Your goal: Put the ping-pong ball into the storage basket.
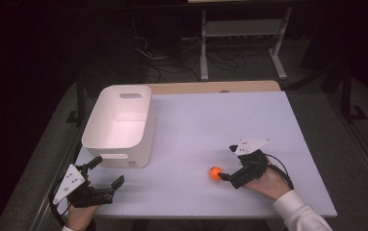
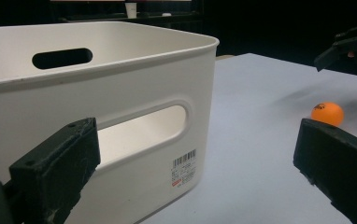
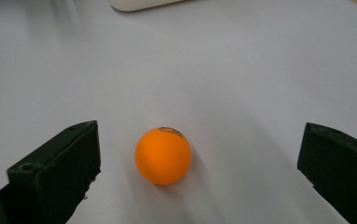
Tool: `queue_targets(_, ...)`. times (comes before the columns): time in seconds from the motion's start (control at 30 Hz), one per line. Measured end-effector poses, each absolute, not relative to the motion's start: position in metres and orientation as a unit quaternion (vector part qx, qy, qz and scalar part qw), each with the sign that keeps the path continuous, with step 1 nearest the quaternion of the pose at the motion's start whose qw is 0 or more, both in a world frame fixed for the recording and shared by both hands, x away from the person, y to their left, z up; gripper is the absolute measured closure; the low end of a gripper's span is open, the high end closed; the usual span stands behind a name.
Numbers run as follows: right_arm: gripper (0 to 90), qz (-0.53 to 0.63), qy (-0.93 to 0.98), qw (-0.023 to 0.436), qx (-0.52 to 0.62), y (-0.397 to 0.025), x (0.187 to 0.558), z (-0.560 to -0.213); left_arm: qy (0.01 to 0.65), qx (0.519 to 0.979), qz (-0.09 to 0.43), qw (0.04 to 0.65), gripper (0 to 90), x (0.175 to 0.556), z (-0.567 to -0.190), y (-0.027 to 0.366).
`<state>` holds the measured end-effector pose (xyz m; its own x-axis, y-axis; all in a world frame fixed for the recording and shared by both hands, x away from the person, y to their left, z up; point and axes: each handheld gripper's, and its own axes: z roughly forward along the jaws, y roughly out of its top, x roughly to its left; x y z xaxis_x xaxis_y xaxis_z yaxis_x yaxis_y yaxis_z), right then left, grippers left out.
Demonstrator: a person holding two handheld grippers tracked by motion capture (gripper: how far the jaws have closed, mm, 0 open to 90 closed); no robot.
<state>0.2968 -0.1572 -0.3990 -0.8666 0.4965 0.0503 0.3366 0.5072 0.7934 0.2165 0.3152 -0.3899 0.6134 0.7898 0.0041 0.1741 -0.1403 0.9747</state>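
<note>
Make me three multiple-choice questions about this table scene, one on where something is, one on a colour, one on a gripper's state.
1. Where is the small orange ball?
A. in the bin
B. on the table, between the right gripper's jaws
C. on the floor

2. What colour is the rectangular plastic bin?
A. white
B. blue
C. black

3. How is the right gripper?
A. shut on the ball
B. open
C. shut, holding nothing

B, it rests on the pale table; A, its walls are white; B, its jaws stand apart beside the ball.

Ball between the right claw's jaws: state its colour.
Orange, with a small dark print on top; the ball shows best in the right gripper view.
</note>
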Motion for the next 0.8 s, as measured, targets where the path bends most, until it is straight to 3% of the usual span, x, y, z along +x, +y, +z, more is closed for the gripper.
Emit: queue_targets(0.8,0.0,0.407,0.883,0.06,0.225,-0.138,0.298,-0.414,0.342,0.705,0.276,0.557,0.2,0.217,-0.39,0.316)
